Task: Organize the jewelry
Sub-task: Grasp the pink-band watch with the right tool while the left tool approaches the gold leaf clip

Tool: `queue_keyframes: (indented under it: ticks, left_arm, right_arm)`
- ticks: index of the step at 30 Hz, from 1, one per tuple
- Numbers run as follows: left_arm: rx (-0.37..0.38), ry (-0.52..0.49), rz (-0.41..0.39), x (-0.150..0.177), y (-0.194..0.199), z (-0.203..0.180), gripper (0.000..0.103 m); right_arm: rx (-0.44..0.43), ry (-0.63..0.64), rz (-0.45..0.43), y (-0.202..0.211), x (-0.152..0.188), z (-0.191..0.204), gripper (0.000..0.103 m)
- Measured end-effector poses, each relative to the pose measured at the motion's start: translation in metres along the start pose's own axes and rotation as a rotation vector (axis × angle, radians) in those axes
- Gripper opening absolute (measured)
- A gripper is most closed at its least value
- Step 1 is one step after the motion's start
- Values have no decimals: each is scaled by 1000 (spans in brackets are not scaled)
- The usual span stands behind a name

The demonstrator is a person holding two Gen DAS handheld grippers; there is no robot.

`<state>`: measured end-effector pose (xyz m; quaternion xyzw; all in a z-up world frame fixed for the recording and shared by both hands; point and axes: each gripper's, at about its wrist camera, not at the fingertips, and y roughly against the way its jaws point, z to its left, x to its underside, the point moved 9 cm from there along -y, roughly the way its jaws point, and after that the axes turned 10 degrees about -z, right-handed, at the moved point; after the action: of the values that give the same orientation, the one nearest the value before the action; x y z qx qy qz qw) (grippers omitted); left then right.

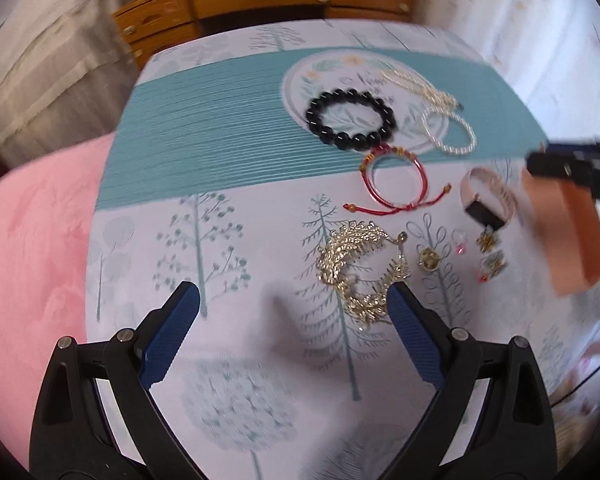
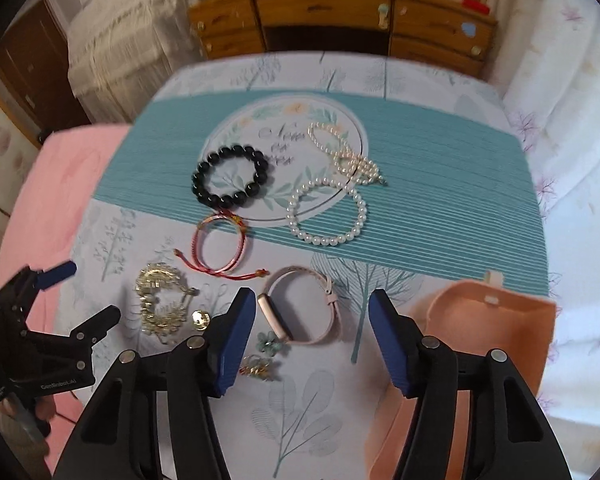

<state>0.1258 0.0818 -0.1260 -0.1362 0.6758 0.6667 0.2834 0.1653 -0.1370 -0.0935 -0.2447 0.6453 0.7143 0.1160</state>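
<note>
Jewelry lies spread on a patterned tablecloth. A black bead bracelet, a pearl bracelet, a pearl necklace, a red cord bracelet, a pink watch band, a gold hair comb and small earrings are apart from each other. A peach jewelry box sits at the right. My left gripper is open and empty beside the comb. My right gripper is open and empty over the watch band.
A pink blanket lies left of the cloth. A wooden dresser stands behind the bed. White bedding is at the right. A small gold round piece lies by the comb. My left gripper also shows at the left in the right wrist view.
</note>
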Motion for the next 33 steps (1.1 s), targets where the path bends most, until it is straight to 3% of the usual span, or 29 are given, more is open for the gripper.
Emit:
queue_keyframes:
  ticks: [9, 15, 19, 22, 25, 27, 28, 29, 33]
  left_arm:
    - [32, -146, 75, -5, -41, -18, 93]
    - [49, -188, 90, -10, -52, -23, 91]
    - [50, -200, 110, -11, -59, -23, 87]
    - [56, -203, 140, -8, -65, -22, 71]
    - [74, -184, 145, -11, -66, -22, 65]
    - [84, -186, 152, -12, -66, -25, 55]
    - [117, -182, 160, -13, -65, -29, 35]
    - [129, -179, 169, -13, -66, -31, 27]
    - [73, -181, 162, -16, -66, -31, 26]
  right_arm:
    - [-2, 5, 186, -62, 12, -19, 55]
    - [14, 30, 241, -89, 28, -19, 33]
    - [23, 44, 223, -93, 32, -16, 20]
    - [36, 61, 214, -95, 35, -14, 11]
    - [48, 71, 208, -96, 39, -11, 10]
    - [47, 69, 203, -97, 43, -9, 10]
    - [46, 67, 199, -95, 42, -9, 10]
    - [45, 64, 194, -93, 40, -8, 10]
    - [24, 31, 151, -84, 35, -4, 10]
